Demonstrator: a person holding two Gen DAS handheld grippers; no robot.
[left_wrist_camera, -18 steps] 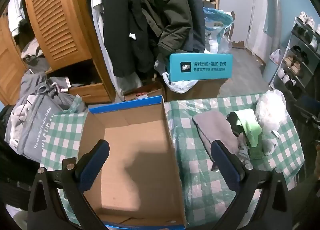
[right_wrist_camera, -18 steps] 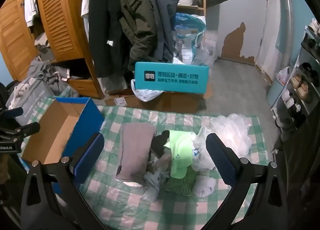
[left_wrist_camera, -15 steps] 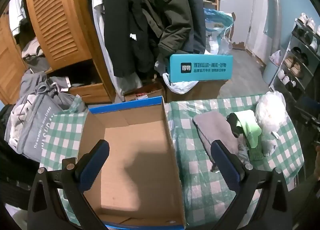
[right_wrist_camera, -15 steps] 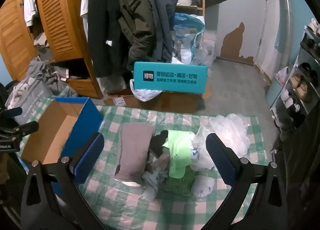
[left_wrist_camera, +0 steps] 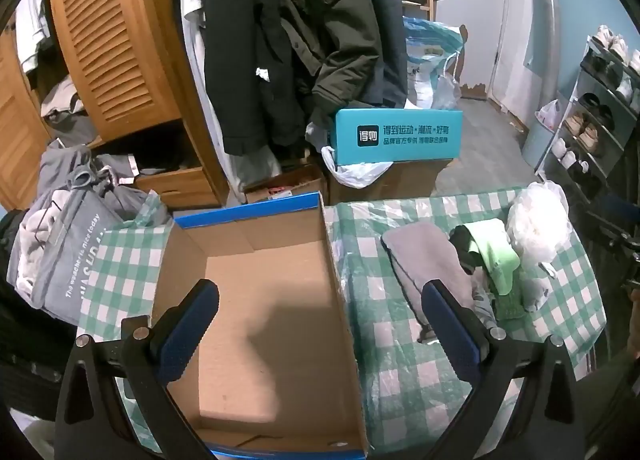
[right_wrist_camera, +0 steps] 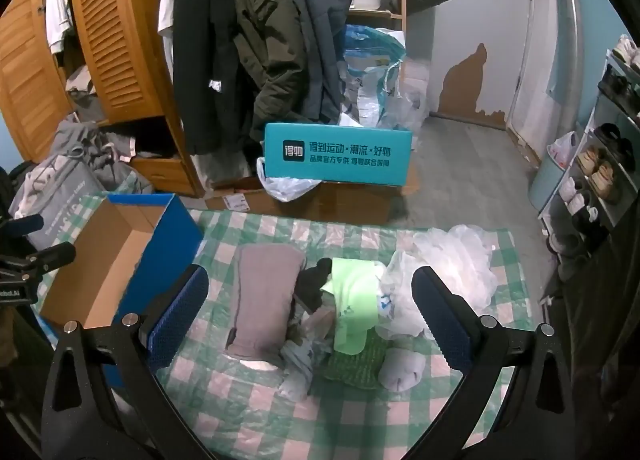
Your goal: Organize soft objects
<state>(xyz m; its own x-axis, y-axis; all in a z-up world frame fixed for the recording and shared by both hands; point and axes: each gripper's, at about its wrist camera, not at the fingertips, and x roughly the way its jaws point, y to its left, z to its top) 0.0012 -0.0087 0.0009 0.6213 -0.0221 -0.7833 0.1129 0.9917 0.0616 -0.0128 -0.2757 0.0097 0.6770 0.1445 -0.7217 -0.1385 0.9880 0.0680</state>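
An empty cardboard box with blue outer walls stands on the left of the green checked table. A pile of soft things lies to its right: a folded grey cloth, a light green cloth, a black piece, a dark green knit piece, a grey sock. My left gripper is open and empty above the box. My right gripper is open and empty above the pile.
Crumpled clear plastic bags lie at the pile's right. Beyond the table stand a teal box on cartons, hanging coats, a wooden wardrobe, a grey bag of clothes at left and a shoe rack at right.
Both grippers have drifted slightly; the views shift a little. Both stay open and empty, and nothing on the table has moved.
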